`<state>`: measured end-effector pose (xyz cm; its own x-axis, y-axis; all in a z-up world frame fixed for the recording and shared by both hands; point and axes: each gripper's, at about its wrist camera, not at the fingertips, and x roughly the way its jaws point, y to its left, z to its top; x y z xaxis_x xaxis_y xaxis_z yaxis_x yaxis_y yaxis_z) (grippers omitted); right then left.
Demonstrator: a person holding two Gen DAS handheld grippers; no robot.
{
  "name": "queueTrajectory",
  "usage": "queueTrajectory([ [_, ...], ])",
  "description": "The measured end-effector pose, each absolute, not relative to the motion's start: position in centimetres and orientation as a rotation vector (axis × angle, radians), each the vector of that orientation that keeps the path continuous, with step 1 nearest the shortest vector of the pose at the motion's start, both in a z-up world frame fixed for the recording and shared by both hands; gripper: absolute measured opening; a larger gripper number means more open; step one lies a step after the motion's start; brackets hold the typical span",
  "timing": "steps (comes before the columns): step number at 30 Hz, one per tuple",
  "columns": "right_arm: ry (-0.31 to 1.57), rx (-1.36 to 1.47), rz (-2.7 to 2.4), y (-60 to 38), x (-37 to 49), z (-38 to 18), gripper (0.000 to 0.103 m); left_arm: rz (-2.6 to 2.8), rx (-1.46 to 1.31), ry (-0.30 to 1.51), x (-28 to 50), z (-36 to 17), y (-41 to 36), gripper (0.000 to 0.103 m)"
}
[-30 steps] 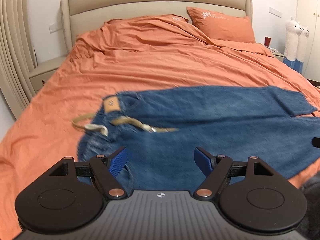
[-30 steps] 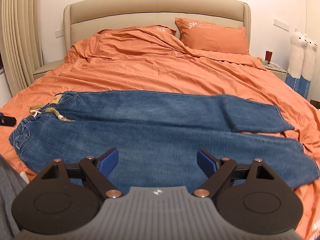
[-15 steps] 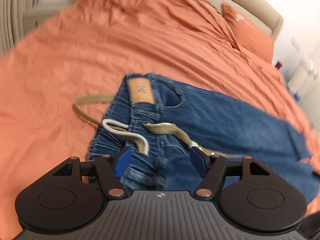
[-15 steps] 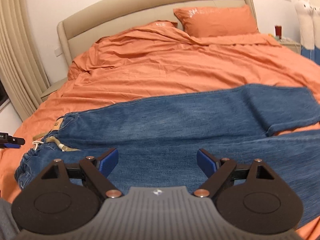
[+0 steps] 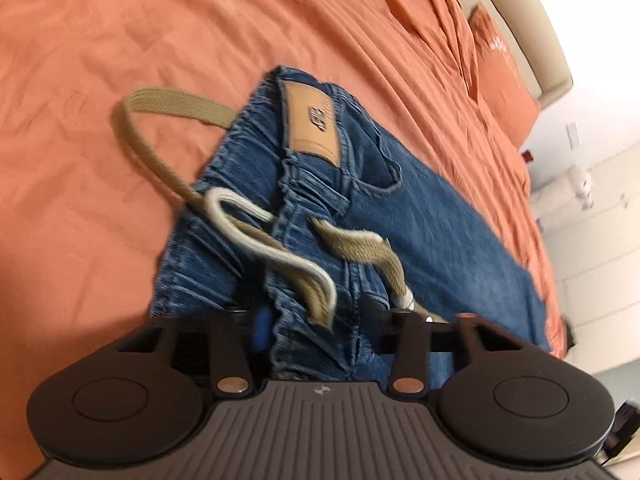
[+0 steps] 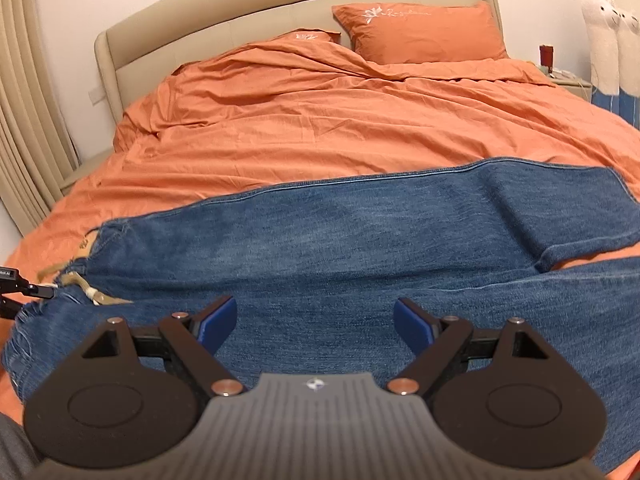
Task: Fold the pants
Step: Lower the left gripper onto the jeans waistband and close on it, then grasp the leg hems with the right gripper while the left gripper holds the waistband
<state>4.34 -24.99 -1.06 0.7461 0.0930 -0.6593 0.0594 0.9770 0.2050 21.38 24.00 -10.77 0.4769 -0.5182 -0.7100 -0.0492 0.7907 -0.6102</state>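
Blue jeans (image 5: 420, 220) lie flat across the orange bed, waistband to the left, legs running right (image 6: 360, 240). The waistband carries a tan leather patch (image 5: 314, 124), a tan belt (image 5: 160, 160) and a white drawstring (image 5: 280, 252). My left gripper (image 5: 314, 324) is down on the near corner of the waistband. Its jaws are closing, with bunched denim filling the gap between the pads. My right gripper (image 6: 316, 320) hovers open over the near leg, nothing between its fingers. The left gripper's tip shows at the far left of the right wrist view (image 6: 24, 288).
An orange duvet (image 6: 320, 120) covers the whole bed, with an orange pillow (image 6: 420, 32) by the beige headboard (image 6: 280, 12). White plush toys (image 6: 608, 20) and a nightstand (image 6: 568, 80) stand at the right. Curtains (image 6: 24, 120) hang at the left.
The left gripper swung left and down onto the waistband, rolled, and its jaws narrowed onto the denim. The right gripper sank closer to the legs and stayed open.
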Motion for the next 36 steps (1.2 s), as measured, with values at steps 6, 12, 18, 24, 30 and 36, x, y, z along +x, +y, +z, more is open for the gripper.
queueTrajectory([
  [6,0.721,0.219,0.01,-25.3,4.1,-0.9,0.082,-0.211,-0.357,0.852,17.5,-4.1,20.9,0.008],
  [12,0.7,0.238,0.007,-25.6,3.4,-0.5,0.082,-0.091,-0.193,0.905,17.0,-4.0,19.9,0.008],
  [18,0.728,0.268,-0.019,-26.4,3.7,-1.0,0.082,-0.03,-0.143,1.024,19.7,-9.1,19.3,0.01],
  [24,0.761,0.321,-0.064,-27.6,4.2,-1.7,0.082,0.015,0.026,1.017,19.3,-7.5,17.6,0.04],
  [30,0.739,0.345,-0.028,-28.1,3.2,-0.4,0.082,-0.06,0.236,0.913,15.5,-2.2,15.8,0.043],
  [36,0.691,0.312,0.0,-28.6,0.8,3.5,0.082,-0.27,0.525,0.957,11.5,-0.6,11.8,0.043],
])
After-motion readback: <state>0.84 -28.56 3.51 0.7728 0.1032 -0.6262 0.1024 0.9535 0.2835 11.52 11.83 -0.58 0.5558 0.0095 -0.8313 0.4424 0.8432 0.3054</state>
